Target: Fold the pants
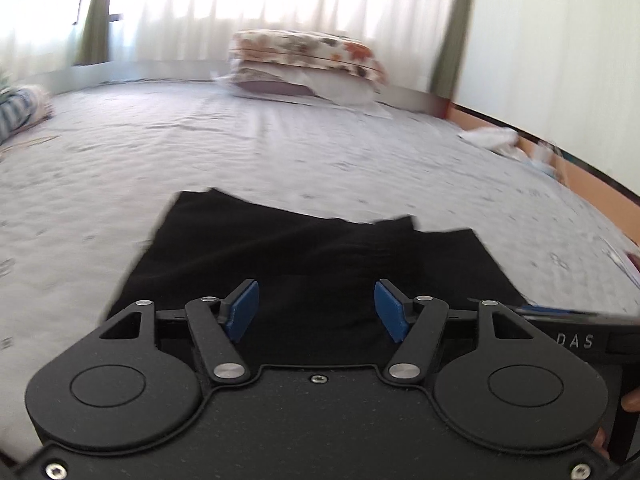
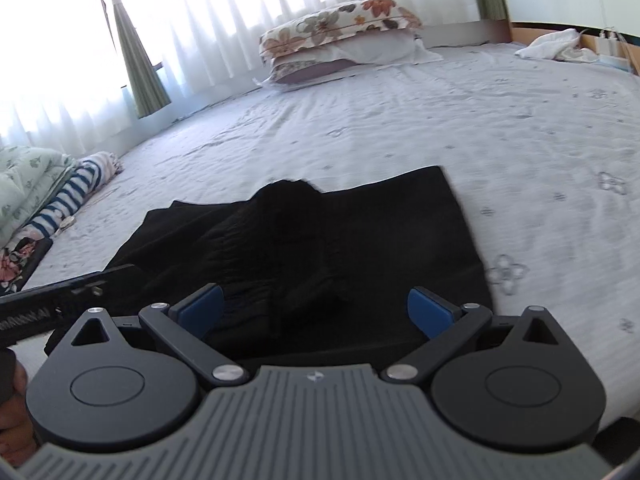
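Observation:
The black pants [image 1: 312, 256] lie folded into a compact rectangle on the grey-white bedsheet [image 1: 280, 152]; they also show in the right wrist view [image 2: 340, 232], with a rumpled hump near the middle. My left gripper [image 1: 316, 308] is open and empty, hovering just above the near edge of the pants. My right gripper [image 2: 316, 312] is open and empty, also above the near edge. The other gripper's body shows at the right edge of the left wrist view [image 1: 580, 336] and at the left edge of the right wrist view [image 2: 48, 296].
Stacked floral pillows [image 2: 340, 36] lie at the far side of the bed by the curtains [image 2: 240, 8]. Folded bedding and striped cloth [image 2: 68, 196] sit at the left. A white cloth [image 2: 552, 44] lies by the orange headboard [image 1: 536, 148] at the right.

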`<control>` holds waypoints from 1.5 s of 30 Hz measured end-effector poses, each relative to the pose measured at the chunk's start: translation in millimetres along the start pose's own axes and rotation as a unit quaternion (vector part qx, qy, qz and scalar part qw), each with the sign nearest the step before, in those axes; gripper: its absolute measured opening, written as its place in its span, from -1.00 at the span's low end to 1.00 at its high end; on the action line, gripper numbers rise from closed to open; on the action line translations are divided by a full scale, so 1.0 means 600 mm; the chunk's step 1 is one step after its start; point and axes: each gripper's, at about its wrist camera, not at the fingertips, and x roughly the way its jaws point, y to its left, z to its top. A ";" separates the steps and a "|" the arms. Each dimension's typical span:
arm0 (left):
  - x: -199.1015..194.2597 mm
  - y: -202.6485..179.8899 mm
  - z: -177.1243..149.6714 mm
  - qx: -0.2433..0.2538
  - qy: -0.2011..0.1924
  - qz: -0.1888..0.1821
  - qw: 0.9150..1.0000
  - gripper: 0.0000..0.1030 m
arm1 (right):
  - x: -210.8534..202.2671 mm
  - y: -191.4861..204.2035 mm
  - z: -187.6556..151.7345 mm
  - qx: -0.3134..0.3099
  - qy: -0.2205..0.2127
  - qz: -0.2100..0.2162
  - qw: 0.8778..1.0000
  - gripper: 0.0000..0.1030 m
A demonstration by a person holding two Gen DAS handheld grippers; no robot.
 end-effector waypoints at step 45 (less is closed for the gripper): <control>0.034 0.071 -0.062 0.003 0.042 0.103 0.994 0.62 | -0.005 -0.025 -0.058 -0.020 -0.104 -0.221 0.970 0.36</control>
